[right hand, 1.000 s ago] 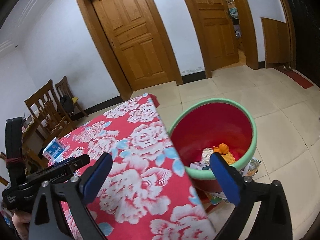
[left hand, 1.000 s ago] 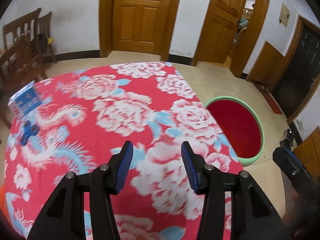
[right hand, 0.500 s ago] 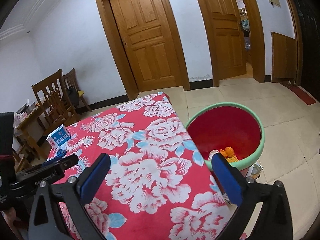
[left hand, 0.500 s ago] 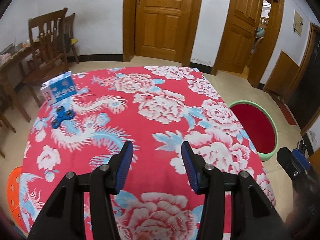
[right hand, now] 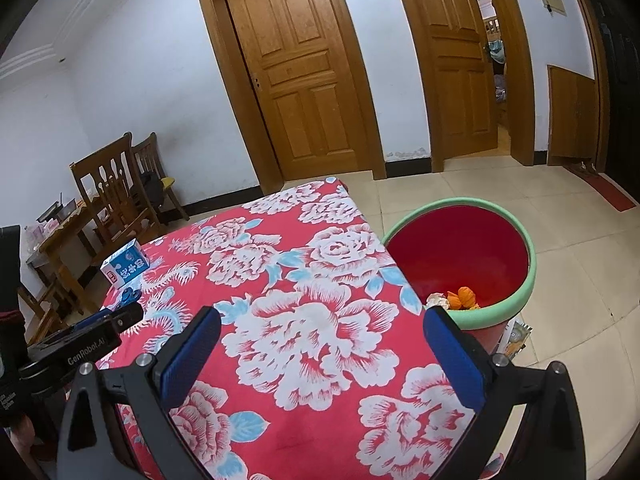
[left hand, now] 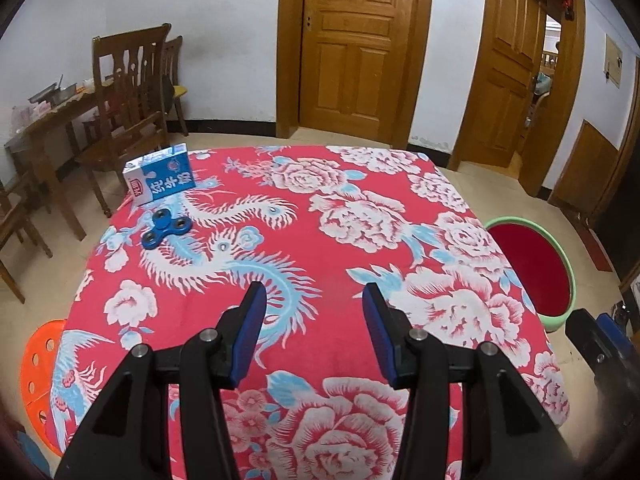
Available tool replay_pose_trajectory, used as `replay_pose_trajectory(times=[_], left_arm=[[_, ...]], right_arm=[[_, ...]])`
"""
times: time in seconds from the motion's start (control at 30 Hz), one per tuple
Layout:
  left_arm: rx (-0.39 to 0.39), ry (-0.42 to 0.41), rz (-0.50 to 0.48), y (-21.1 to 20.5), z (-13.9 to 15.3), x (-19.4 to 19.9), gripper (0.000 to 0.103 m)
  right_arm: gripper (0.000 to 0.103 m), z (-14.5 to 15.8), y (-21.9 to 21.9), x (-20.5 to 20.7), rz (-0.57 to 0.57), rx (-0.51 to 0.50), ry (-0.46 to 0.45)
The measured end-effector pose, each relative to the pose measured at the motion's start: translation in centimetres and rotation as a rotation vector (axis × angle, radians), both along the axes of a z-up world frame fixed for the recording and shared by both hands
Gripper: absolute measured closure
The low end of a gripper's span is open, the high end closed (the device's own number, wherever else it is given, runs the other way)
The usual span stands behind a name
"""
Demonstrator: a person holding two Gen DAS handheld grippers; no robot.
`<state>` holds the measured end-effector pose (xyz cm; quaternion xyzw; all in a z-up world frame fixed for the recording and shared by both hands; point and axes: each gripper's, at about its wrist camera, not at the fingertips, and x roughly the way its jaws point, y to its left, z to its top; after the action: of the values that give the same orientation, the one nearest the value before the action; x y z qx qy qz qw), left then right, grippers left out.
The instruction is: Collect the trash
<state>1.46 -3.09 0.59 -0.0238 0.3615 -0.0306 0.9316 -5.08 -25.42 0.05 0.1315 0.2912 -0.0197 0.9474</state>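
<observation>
Two empty grippers hang over a table draped in a red flowered cloth (left hand: 320, 208) during a trash pickup. The left gripper (left hand: 311, 334) holds its jaws apart around nothing; the right gripper (right hand: 320, 354) gapes wider, also bare. Farther off, near the far left corner, a blue spinner toy (left hand: 166, 229) lies flat just in front of a blue milk carton (left hand: 160, 178), likely the next pieces to clear. The green-rimmed bin (right hand: 532, 264) stands on the floor beside the table's right edge, handy for drops, with orange scraps (right hand: 464, 298) already inside.
</observation>
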Motion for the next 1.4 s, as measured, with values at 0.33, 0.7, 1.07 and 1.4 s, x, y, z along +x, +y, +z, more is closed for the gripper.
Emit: replay_pose_trajectory(times=[0.33,0.7,1.07,1.4], left_arm=[[0.005,-0.014,0.003,0.08,0.1,-0.27,0.053],[0.007,-0.013,0.004,0.09,0.13,-0.33,0.053],[0.007,-0.013,0.003,0.12,0.2,-0.41,0.053],[0.006,-0.012,0.003,0.11,0.24,-0.47,0.053]], right_arm=[[0.0,0.03,0.2,-0.04,0.005,0.001,-0.001],[0.0,0.02,0.15,-0.04,0.006,0.002,0.0],[0.0,0.03,0.31,-0.17,0.008,0.008,0.001],[0.0,0.07,0.18,-0.15,0.008,0.008,0.001]])
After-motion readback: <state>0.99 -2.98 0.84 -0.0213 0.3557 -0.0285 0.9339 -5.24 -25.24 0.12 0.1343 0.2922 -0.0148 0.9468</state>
